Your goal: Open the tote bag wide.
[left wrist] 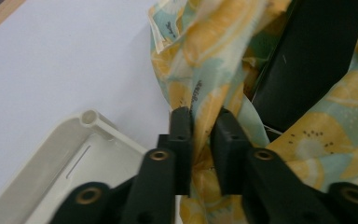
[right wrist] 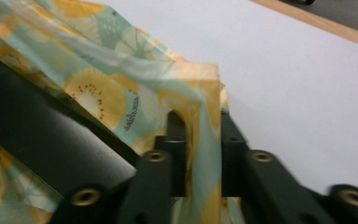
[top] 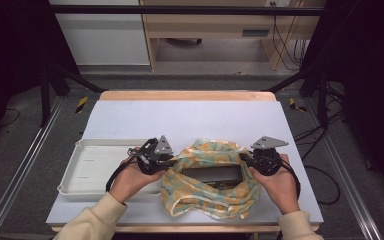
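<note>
Cloth (top: 207,192) printed with fruit lies bunched near the table's (top: 190,117) front edge, around a black box (top: 212,174). Left gripper (top: 172,161) and right gripper (top: 244,159) each pinch its rim. White tray (top: 87,170) sits just left.

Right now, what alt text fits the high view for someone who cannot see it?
Two hands hold the left gripper and right gripper on opposite edges of a fruit-print cloth bag with a dark box inside; a white tray lies left.
</note>
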